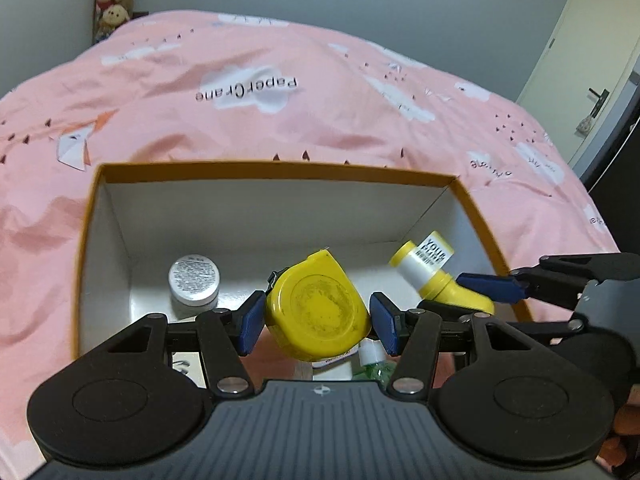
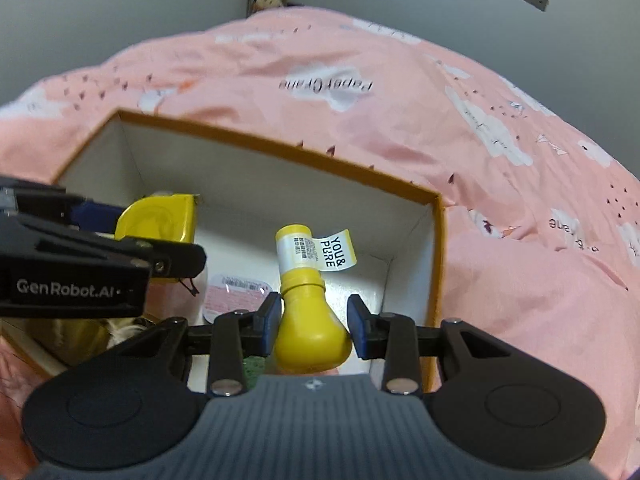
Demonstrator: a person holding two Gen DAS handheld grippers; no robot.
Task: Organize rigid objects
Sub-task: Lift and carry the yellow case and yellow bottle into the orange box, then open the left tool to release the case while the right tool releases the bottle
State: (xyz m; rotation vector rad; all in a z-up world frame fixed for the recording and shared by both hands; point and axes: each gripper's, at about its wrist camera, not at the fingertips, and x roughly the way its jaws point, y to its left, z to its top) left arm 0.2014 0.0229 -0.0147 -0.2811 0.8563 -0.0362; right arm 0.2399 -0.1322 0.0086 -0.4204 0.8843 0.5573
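My left gripper (image 1: pixel 318 322) is shut on a yellow tape measure (image 1: pixel 316 312), its blue pads pressing both sides, held above the inside of an open box (image 1: pixel 280 170) with an orange rim and white walls. My right gripper (image 2: pixel 314 324) is shut on the round body of a yellow bottle (image 2: pixel 310 320) with a white label tag, neck pointing away, over the right part of the box (image 2: pixel 280 146). Each view shows the other gripper: the right gripper (image 1: pixel 464 298) with the bottle (image 1: pixel 436 276), and the left gripper (image 2: pixel 148 236) with the tape measure (image 2: pixel 160 224).
A white round jar (image 1: pixel 195 280) stands on the box floor at the left. A flat pack with a pink label (image 2: pixel 236 296) and a small green bottle with a white cap (image 1: pixel 374 360) lie in the box. The box rests on a pink bedspread (image 1: pixel 280 60); a door (image 1: pixel 592 60) is at the right.
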